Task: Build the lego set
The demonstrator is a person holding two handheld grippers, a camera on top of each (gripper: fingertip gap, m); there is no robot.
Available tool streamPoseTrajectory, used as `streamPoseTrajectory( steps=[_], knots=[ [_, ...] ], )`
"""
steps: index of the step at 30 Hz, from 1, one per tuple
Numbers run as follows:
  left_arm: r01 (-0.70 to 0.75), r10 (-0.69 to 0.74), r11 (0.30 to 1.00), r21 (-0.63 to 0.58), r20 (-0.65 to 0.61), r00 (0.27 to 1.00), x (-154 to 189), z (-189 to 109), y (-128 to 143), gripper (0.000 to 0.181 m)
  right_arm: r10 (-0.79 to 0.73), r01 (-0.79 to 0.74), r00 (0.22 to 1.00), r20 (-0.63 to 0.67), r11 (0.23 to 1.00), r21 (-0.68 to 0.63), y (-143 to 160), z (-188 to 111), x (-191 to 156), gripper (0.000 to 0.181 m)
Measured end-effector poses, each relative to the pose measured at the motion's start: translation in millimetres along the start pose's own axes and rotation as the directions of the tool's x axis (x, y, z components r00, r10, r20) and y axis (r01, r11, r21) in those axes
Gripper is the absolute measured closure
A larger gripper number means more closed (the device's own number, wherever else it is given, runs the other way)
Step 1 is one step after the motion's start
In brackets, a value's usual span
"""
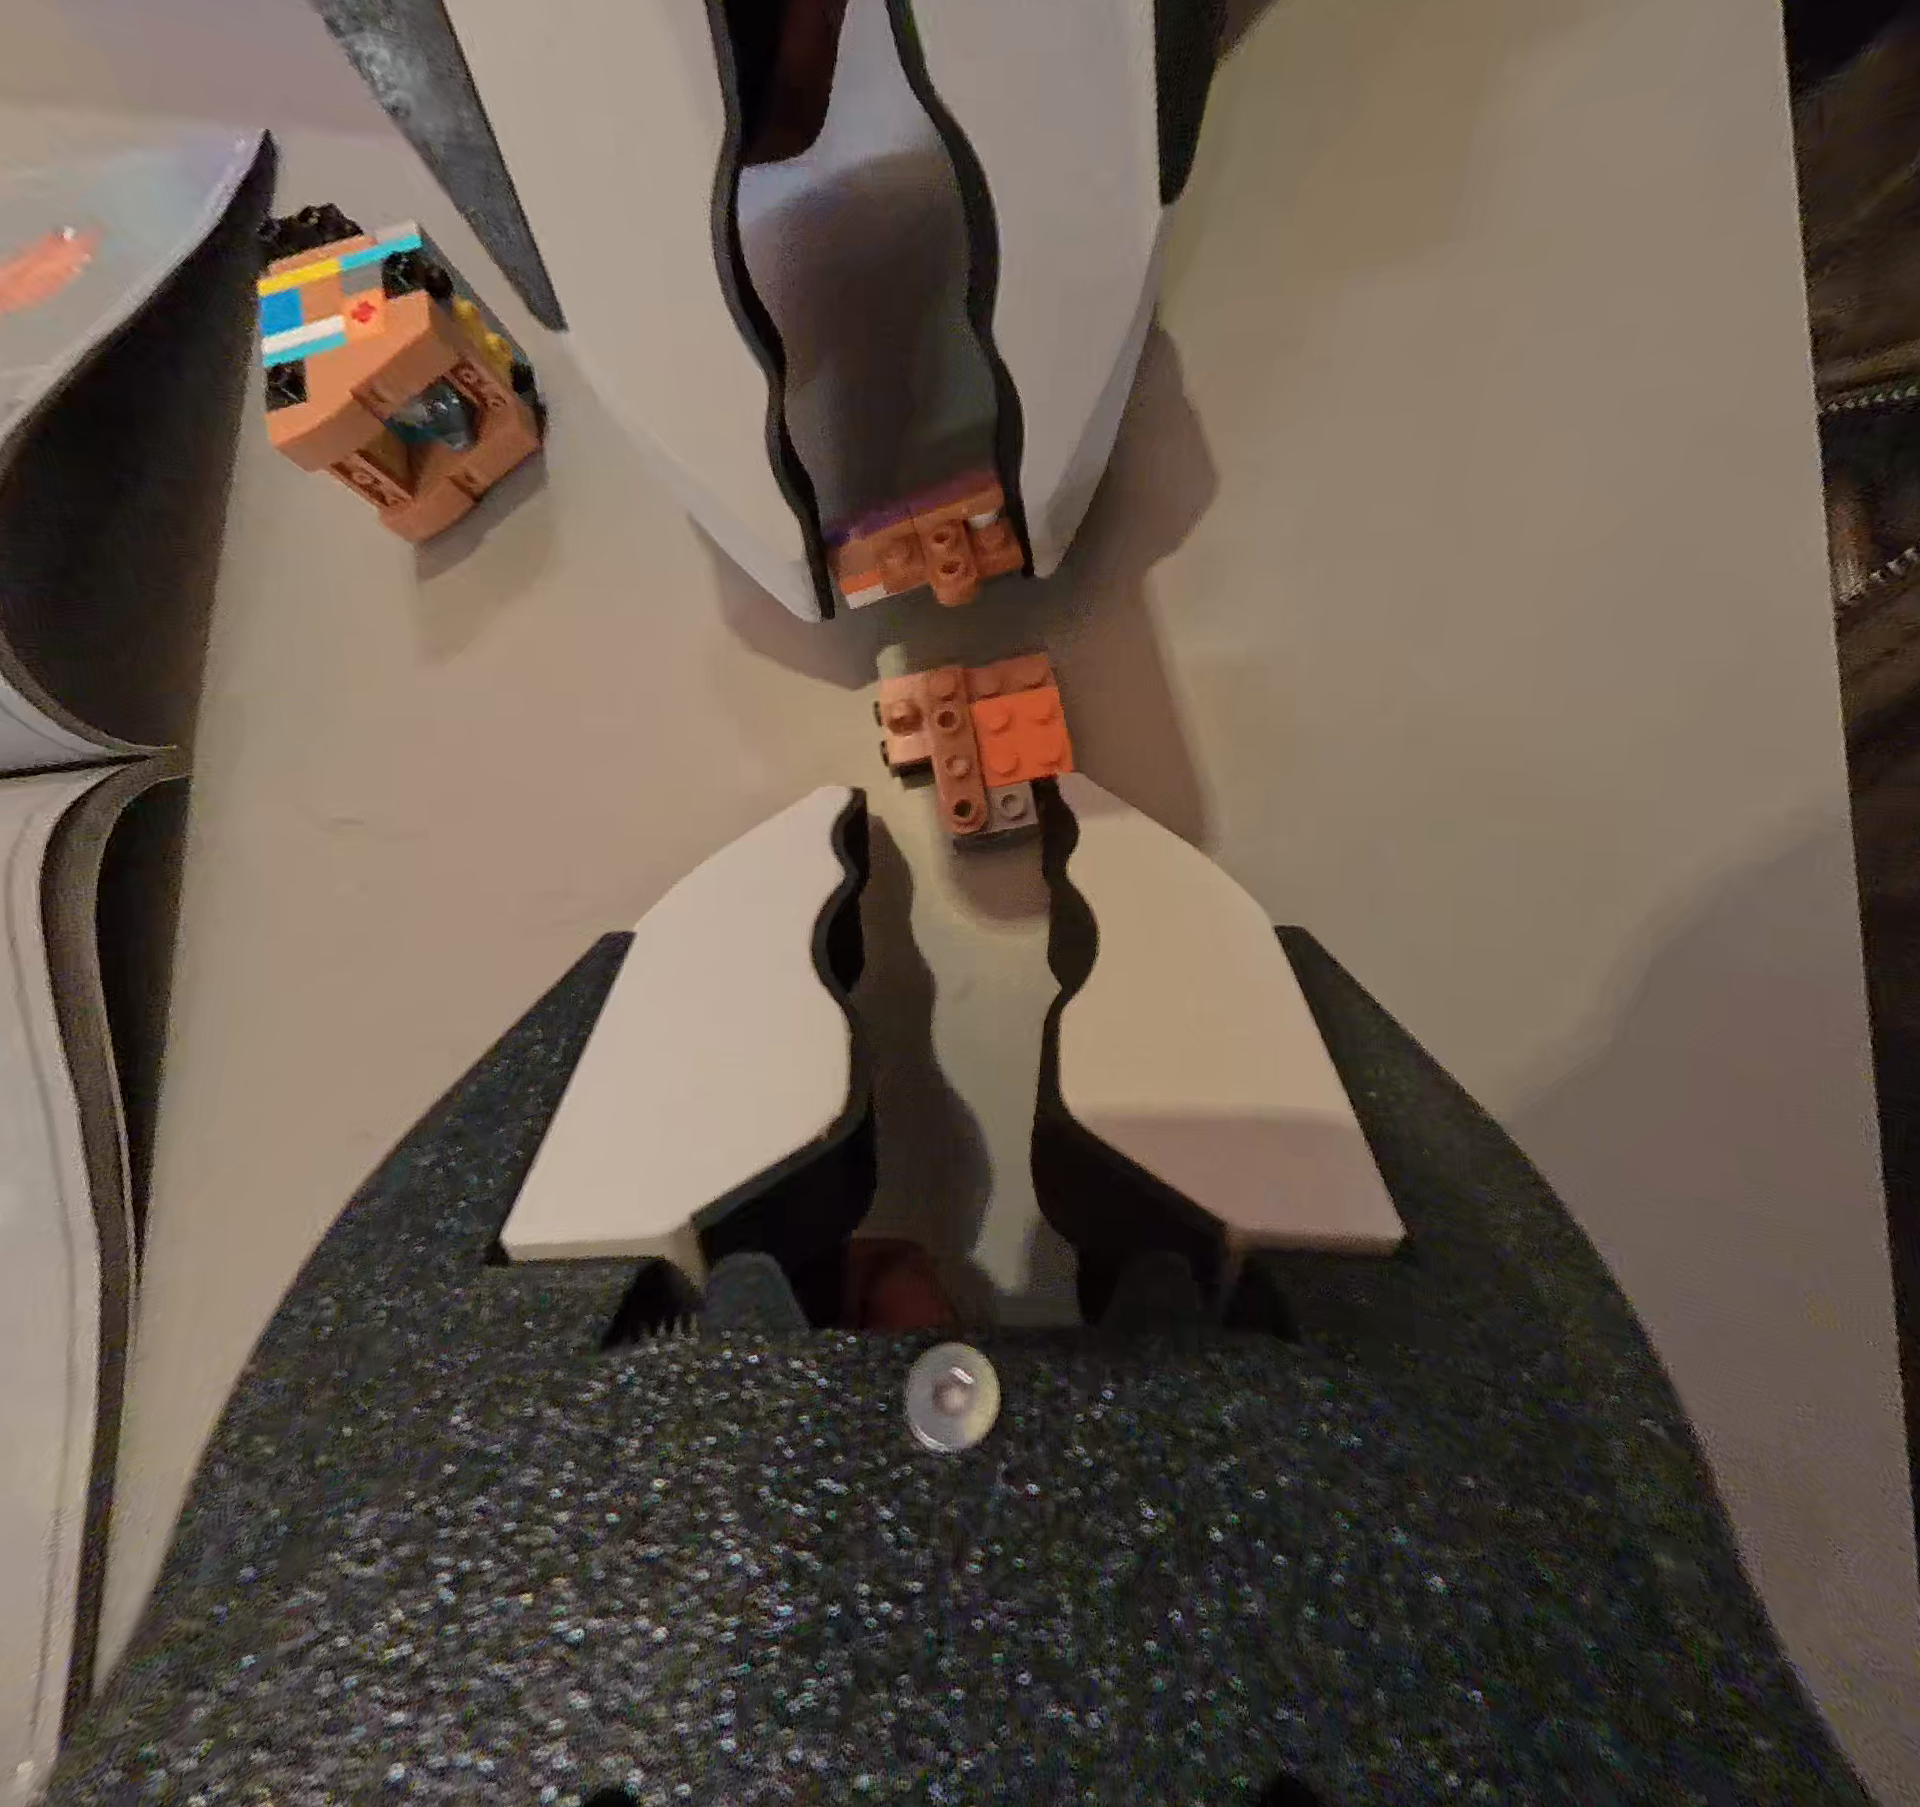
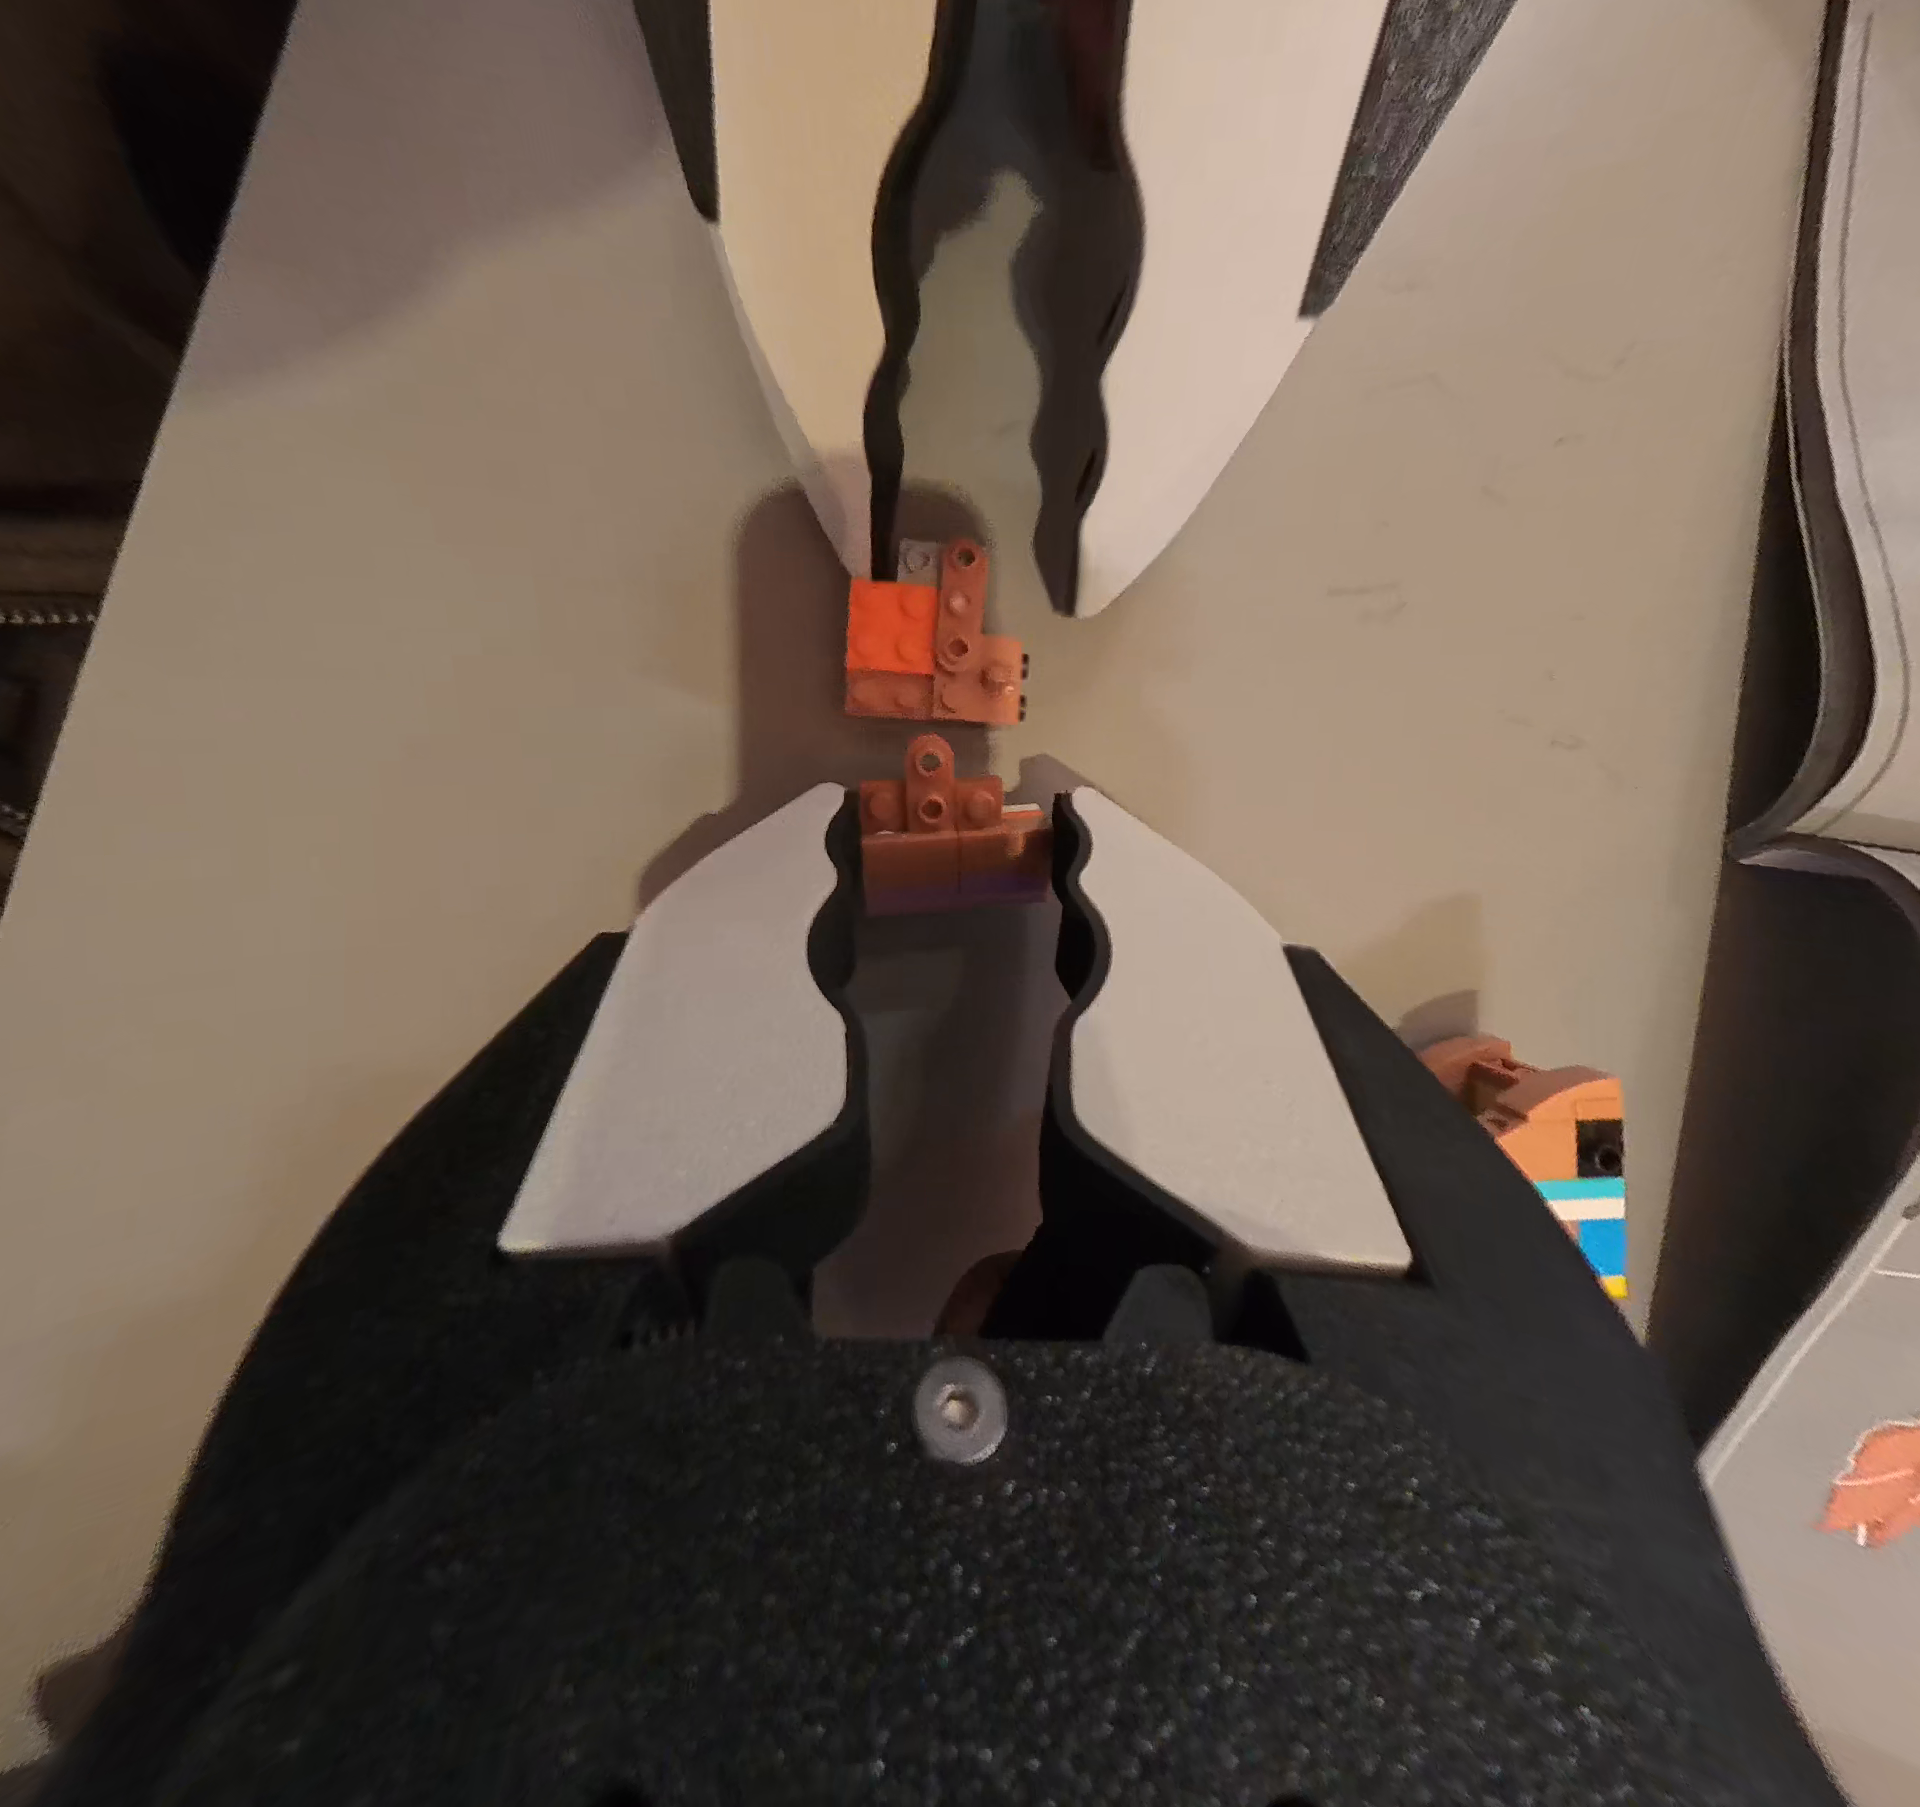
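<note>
My right gripper is shut on a small brown brick assembly with a purple underside, which fills the gap between its fingers. It also shows in the left wrist view, held by the right gripper. Facing it, a little apart, is a second assembly with an orange brick, brown plates and a grey end piece. My left gripper stands open around that grey end. One finger touches it and the other is apart, as the right wrist view shows.
A larger tan build with blue, white and yellow stripes stands on the pale table, seen also in the right wrist view. An open instruction booklet lies beside it. The table's edge borders a dark area. The tips of both grippers are at nearly the same place.
</note>
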State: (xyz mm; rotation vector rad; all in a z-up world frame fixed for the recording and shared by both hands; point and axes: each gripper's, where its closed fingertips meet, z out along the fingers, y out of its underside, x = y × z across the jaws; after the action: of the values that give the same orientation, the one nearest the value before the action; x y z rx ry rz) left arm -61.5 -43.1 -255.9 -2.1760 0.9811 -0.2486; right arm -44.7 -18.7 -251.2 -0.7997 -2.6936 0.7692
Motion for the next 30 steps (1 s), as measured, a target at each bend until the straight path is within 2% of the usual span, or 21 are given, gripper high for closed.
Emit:
streamPoseTrajectory(
  steps=[6, 30],
  knots=[
    [0.048, -0.047, 0.999, 0.024, -0.023, 0.999, 7.5, 7.7, -5.8, 0.161, 0.006, -0.006, 1.000, 0.012, 1.000, -0.021, 0.3, 6.2, -3.3, 0.146],
    [0.070, -0.066, 0.997, 0.042, -0.077, 0.995, 6.8, 9.1, -6.6, 0.162, -0.173, 0.173, 0.985, 0.005, 0.981, -0.091, -4.0, 11.0, -1.2, 0.146]
  ],
)
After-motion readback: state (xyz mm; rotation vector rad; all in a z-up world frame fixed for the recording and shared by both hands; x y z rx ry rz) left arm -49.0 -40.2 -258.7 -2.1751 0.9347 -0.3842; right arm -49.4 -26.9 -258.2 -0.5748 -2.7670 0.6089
